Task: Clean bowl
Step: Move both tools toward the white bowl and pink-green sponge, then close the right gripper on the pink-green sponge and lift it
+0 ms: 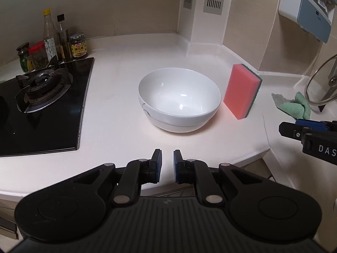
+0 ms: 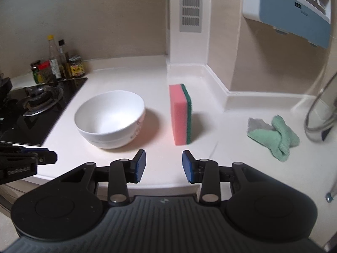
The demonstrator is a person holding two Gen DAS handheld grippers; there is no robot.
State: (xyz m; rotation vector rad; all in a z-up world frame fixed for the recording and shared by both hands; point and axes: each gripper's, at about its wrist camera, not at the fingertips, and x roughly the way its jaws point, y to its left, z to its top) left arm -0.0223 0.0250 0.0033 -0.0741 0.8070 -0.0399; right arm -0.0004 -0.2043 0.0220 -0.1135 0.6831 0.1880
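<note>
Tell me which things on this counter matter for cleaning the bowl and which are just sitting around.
For the job:
white bowl
pink and green sponge
left gripper, open and empty
right gripper, open and empty

Just lying about:
green cloth
gas burner
condiment bottles and jars
glass pot lid

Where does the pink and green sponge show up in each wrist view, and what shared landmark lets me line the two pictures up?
Left wrist view: the sponge stands on edge right of centre, just right of the white bowl.
Right wrist view: the sponge stands near the centre, straight beyond the open right gripper, with the bowl to its left.
Shared landmark: the green cloth on the counter, right of the sponge in both.
</note>
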